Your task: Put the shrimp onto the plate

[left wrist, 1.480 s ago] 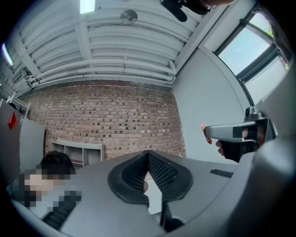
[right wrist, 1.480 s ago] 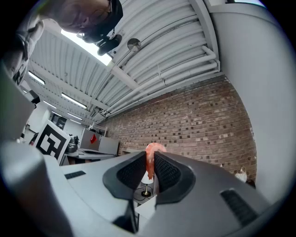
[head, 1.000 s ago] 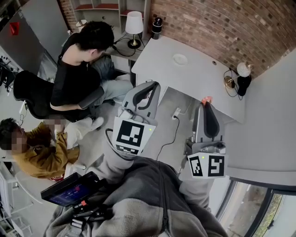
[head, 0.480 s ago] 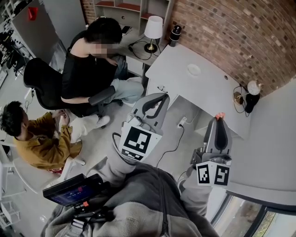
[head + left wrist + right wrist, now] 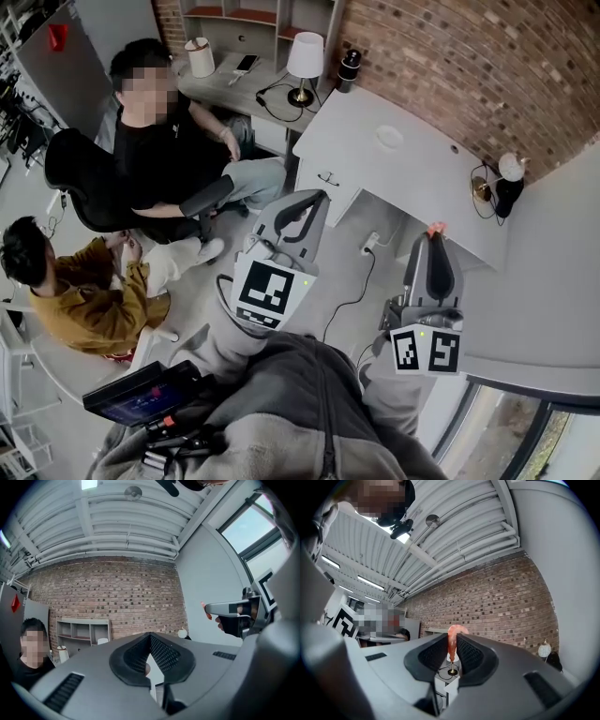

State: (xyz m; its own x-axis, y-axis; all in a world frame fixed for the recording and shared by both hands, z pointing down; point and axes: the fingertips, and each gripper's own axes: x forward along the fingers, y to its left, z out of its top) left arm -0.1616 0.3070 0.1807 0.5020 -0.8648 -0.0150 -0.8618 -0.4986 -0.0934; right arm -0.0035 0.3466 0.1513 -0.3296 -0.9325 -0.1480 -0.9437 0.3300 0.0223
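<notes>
So on my end the right claw [image 5: 452,643] is pinching the shrimp [image 5: 453,638] between its pads, with the pink tail poking up past the tips. The white plate [image 5: 389,137] sits on the grey desk [image 5: 422,187] well ahead of that claw and a bit to its left. The left claw [image 5: 150,637] has its tips pressed together with nothing in them, and it's held up beside the right one, off the near edge of the desk.
</notes>
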